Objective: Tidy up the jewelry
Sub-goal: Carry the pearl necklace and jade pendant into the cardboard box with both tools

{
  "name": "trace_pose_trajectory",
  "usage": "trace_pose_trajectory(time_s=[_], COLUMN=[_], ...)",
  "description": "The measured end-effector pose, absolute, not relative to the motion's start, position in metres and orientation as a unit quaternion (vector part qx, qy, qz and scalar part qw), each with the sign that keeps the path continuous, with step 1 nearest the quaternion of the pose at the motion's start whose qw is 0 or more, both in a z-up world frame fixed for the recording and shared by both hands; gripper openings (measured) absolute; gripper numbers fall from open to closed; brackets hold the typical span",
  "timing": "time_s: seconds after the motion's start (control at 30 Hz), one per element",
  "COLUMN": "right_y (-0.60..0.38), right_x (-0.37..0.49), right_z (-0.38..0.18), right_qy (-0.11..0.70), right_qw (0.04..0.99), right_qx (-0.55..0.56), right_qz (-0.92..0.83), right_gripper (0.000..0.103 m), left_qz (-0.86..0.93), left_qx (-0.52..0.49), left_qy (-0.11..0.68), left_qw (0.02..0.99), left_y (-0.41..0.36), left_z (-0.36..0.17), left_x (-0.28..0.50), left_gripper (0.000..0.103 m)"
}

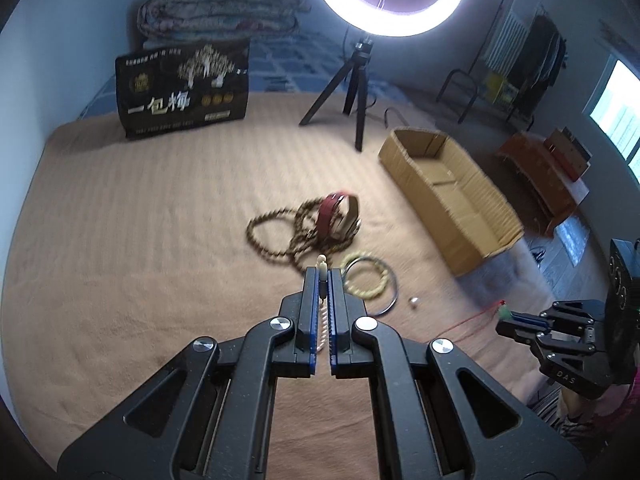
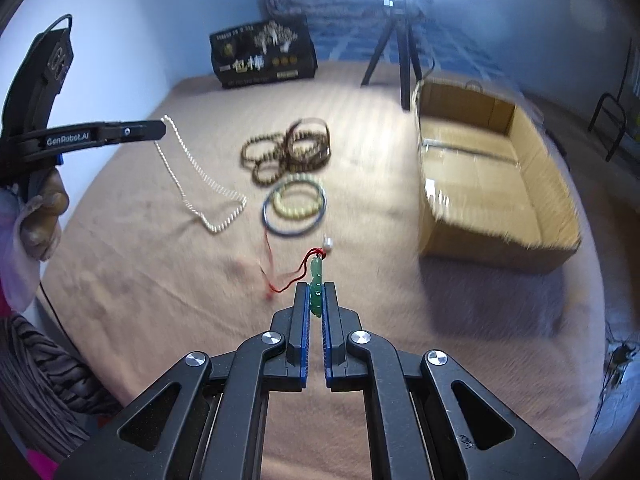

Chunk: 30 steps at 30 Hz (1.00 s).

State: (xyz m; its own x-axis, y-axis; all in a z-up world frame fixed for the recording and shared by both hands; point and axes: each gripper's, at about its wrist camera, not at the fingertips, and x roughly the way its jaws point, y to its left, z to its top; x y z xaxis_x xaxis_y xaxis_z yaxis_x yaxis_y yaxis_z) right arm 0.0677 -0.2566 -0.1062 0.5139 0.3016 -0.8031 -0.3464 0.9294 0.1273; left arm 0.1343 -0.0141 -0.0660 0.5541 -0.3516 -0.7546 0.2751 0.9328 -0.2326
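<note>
My left gripper (image 1: 322, 278) is shut on a white pearl necklace (image 2: 200, 184), which hangs from it down onto the tan blanket in the right wrist view. My right gripper (image 2: 316, 290) is shut on a green jade pendant (image 2: 315, 276) with a red cord (image 2: 280, 276) trailing to the blanket. A pile of brown bead strands and bangles (image 1: 316, 224) lies in the middle of the bed. A yellow bead bracelet (image 1: 366, 278) lies inside a blue bangle (image 1: 390, 300). A small silver piece (image 1: 413, 301) lies beside them. An open cardboard box (image 1: 448, 196) sits to the right.
A ring light on a black tripod (image 1: 352, 92) stands behind the jewelry. A black printed bag (image 1: 184, 86) stands at the back left with a folded quilt (image 1: 220, 8) behind it. The bed's right edge runs just past the box.
</note>
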Motion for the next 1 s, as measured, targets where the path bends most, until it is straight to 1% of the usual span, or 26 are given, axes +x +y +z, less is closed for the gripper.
trace_pose_trajectory(time_s=[0.67,1.0], right_y=[-0.293,-0.323], right_x=[0.094,0.112], right_z=[-0.031,-0.017], right_qy=[0.353,0.332], right_qw=[0.922,0.936], right_qx=[-0.003,0.002], right_qz=[0.157,0.117], right_gripper=[0.004,0.004], left_qz=[-0.229,-0.264], left_qx=[-0.042,-0.045], left_qy=[0.373,0.35], left_qw=[0.898,0.898], left_y=[-0.056,-0.097], left_z=[0.002,0.028], left_x=[0.14,0.167], left_gripper=[0.001,0.002])
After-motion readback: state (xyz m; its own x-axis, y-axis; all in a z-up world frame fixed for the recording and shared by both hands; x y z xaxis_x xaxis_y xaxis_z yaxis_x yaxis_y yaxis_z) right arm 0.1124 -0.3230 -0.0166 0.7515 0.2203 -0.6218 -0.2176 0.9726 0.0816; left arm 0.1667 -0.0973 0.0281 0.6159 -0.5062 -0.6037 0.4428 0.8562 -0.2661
